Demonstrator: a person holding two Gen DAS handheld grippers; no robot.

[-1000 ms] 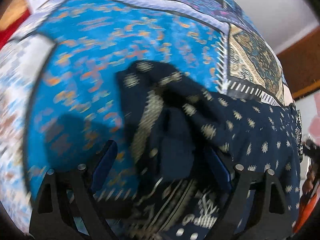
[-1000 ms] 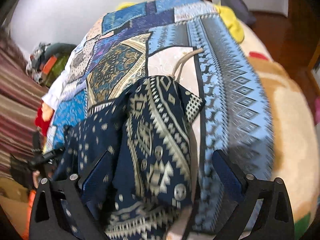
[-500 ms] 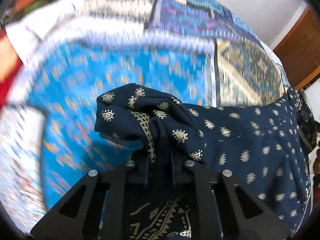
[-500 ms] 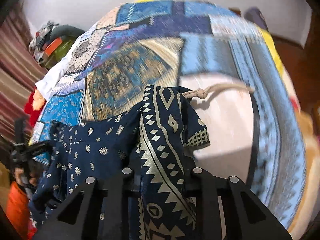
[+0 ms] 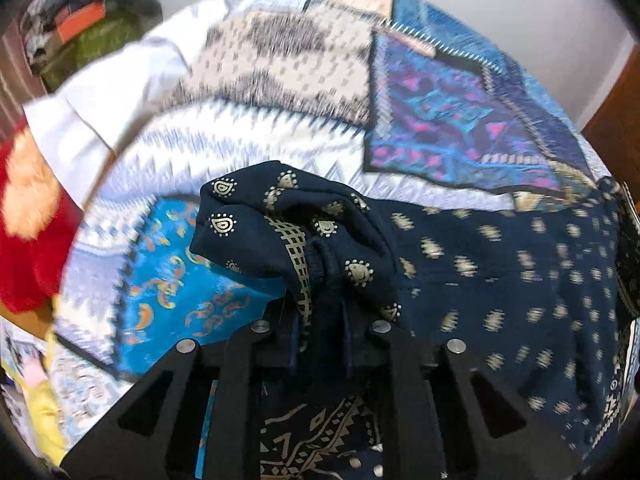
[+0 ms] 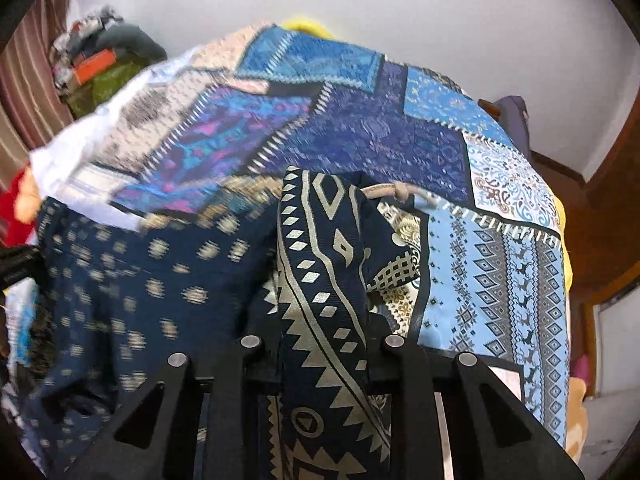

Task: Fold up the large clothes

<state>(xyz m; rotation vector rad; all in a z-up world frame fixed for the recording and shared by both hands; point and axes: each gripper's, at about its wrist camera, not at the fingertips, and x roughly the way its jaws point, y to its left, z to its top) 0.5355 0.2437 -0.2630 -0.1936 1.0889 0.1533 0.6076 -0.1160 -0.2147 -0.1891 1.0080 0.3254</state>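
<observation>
Both grippers, left (image 5: pixel 320 320) and right (image 6: pixel 324 336), pinch the navy printed garment (image 5: pixel 500 280) above the patchwork bedspread (image 6: pixel 400 128); a clothes heap (image 6: pixel 100 64), blurred, lies beyond it.

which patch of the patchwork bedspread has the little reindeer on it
The light blue patch on the right side of the patchwork bedspread in the right wrist view: only it carries rows of small dark reindeer between diamond bands.

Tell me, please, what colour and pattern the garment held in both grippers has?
Navy garment with pale gold motifs and zigzag bands, clearest in the right wrist view.
</observation>
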